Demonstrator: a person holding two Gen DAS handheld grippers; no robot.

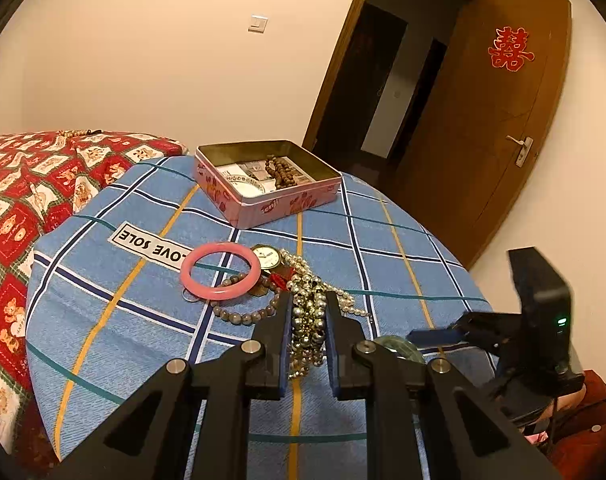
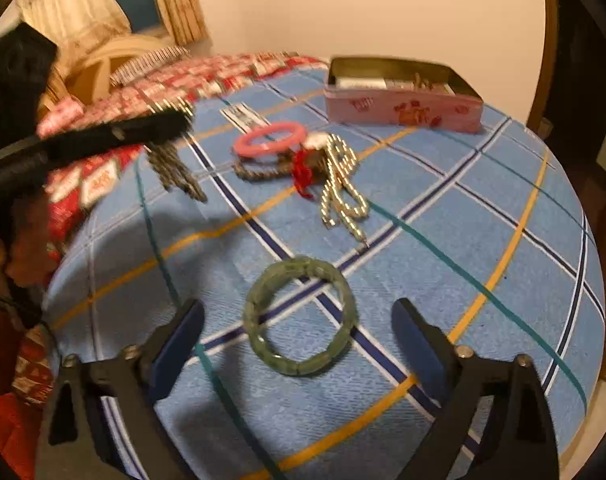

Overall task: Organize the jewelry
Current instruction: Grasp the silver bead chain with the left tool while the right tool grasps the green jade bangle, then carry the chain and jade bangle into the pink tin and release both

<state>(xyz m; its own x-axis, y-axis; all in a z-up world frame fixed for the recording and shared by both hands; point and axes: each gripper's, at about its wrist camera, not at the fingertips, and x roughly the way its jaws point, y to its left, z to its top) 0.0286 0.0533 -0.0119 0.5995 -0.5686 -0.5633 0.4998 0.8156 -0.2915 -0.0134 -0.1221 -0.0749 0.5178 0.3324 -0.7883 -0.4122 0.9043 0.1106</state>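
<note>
Gripper states first: our left gripper [image 1: 309, 322] is clenched on a bunched metallic bead necklace [image 1: 307, 332], whose loops hang below its pads clear of the blue plaid cloth [image 1: 143, 320]. Our right gripper [image 2: 299, 334] stands released, its jaws wide on either side of a green jade bangle [image 2: 301, 316] lying flat on the cloth, touching neither pad. Ahead of the left gripper lie a pink bangle [image 1: 220, 271], a watch [image 1: 267, 257], a grey bead bracelet [image 1: 243, 312] and a pearl strand [image 1: 343, 300]; beyond them sits the open pink tin [image 1: 271, 204], already holding brown prayer beads [image 1: 281, 170]. We judge the necklace limp and liable to slip or snag, best pinched across its bunched strands. The jade bangle looks rigid, smooth and brittle; we would close across its outer rim, gently.
</note>
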